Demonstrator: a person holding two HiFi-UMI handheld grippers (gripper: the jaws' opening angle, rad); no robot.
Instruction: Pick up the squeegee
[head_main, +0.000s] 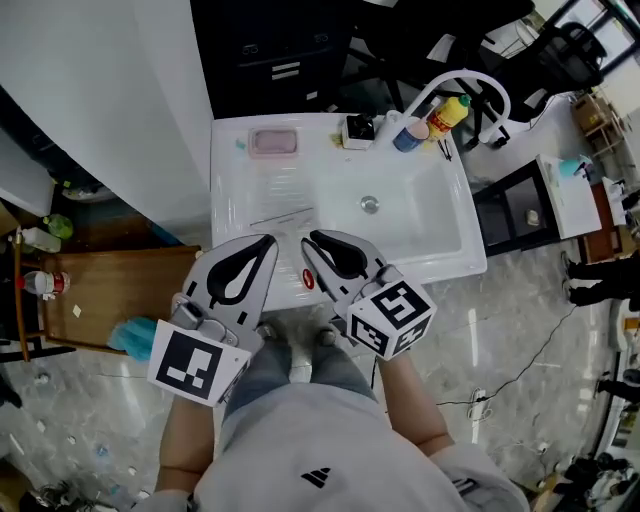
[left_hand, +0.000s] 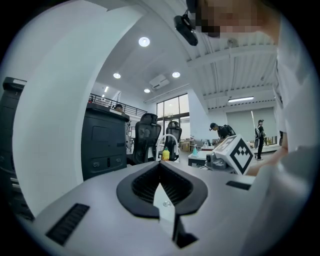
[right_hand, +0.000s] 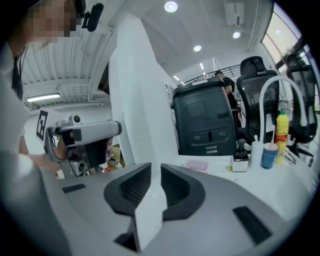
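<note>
Jaws of the left gripper (left_hand: 160, 166) are pressed together on nothing; those of the right gripper (right_hand: 154, 170) stand slightly apart, also with nothing between them. Both hang above the front edge of the white sink unit (head_main: 440, 262). Just beyond them, a thin line (head_main: 283, 215) on the draining board is probably the squeegee, but it is too faint to be sure. Neither gripper touches it. Farther back lies a pink pad (head_main: 274, 142). I judge the task has hardly begun: reaching, gripping and lifting all remain.
</note>
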